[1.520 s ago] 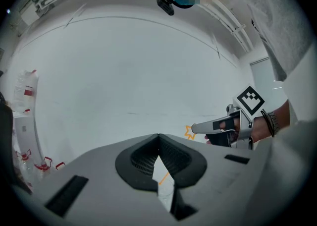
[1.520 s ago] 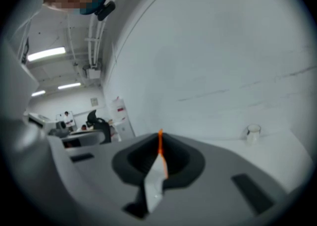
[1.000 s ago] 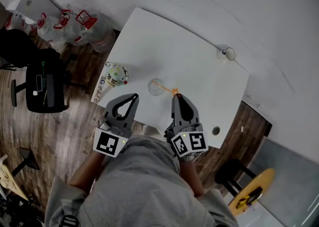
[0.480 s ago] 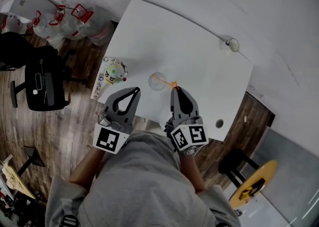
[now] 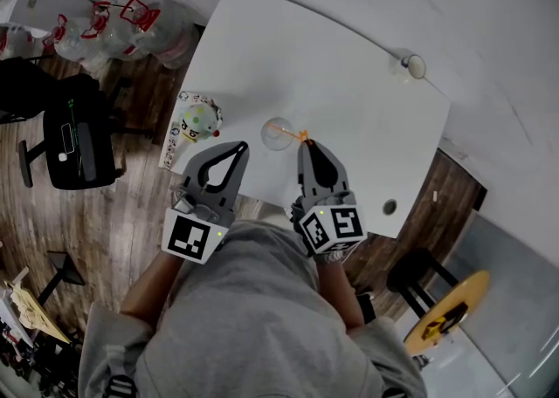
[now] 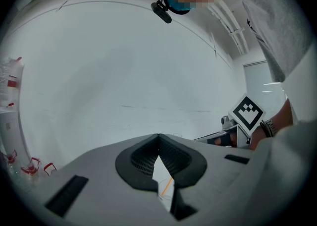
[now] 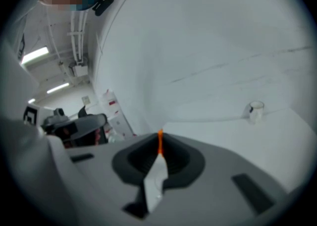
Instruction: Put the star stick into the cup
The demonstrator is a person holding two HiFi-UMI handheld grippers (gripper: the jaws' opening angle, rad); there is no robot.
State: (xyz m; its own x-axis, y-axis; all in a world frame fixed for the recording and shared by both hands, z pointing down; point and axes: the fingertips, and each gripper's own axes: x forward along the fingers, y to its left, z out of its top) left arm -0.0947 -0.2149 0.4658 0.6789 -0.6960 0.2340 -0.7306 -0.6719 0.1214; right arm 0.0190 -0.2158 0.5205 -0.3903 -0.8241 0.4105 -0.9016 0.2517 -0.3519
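R gripper [image 5: 305, 145] jaws pressed together on the orange star stick [image 5: 288, 132], pinched right at the tips; same in right gripper view, stick poking up from the tip seam. Stick's free end runs left across the mouth of the clear cup [image 5: 276, 134], which sits on the white table [image 5: 349, 82] near the front edge. Can't tell if the end is inside the cup or just over it. L gripper [image 5: 238, 148] tips closed on nothing, just left of the cup, w/ cup and stick visible through the gap below its tips. Dotted toy [image 5: 199, 120] at the table's left edge.
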